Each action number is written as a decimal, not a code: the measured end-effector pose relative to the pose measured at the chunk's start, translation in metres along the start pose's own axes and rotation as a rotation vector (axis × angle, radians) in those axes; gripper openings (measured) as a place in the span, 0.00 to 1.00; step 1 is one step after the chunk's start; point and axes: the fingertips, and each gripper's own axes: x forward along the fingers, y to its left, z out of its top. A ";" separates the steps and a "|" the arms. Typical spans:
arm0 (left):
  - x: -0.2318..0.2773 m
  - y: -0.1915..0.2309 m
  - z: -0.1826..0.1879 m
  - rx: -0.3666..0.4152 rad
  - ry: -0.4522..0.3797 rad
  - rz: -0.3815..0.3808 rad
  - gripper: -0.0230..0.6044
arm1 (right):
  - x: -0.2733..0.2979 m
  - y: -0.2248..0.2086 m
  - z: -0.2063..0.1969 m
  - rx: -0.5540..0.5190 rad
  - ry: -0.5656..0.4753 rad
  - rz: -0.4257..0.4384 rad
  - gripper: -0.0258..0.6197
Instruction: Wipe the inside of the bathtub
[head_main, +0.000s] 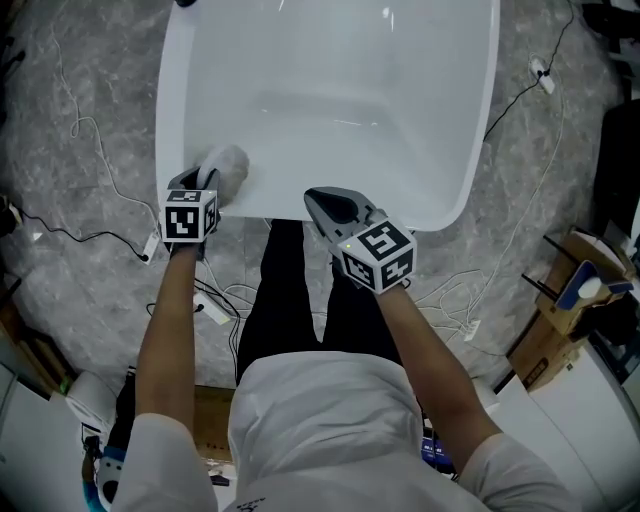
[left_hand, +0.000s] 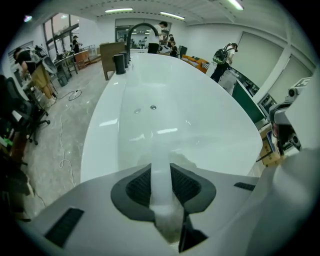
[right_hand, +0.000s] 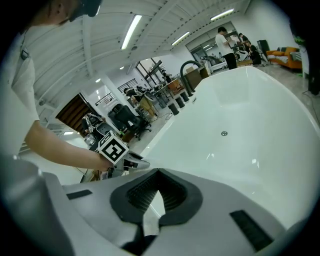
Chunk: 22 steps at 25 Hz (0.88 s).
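Left gripper (head_main: 204, 183) pins cloth (head_main: 230, 164) at bathtub (head_main: 171, 100) rim.

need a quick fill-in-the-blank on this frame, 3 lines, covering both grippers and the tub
1. The left gripper is shut on a white ____.
2. The right gripper has its jaws shut and holds ____.
3. The arched faucet at the far end of the bathtub is ____ in colour.

Missing words: cloth; nothing; black
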 end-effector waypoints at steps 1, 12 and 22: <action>0.003 -0.001 -0.001 0.006 0.017 -0.004 0.20 | 0.001 -0.001 -0.001 0.000 0.001 -0.003 0.07; 0.024 -0.006 -0.006 0.018 0.152 -0.035 0.20 | 0.003 -0.020 -0.023 0.045 -0.016 -0.013 0.07; 0.023 -0.018 -0.007 0.013 0.134 -0.022 0.20 | -0.003 -0.035 -0.035 0.033 -0.015 -0.009 0.07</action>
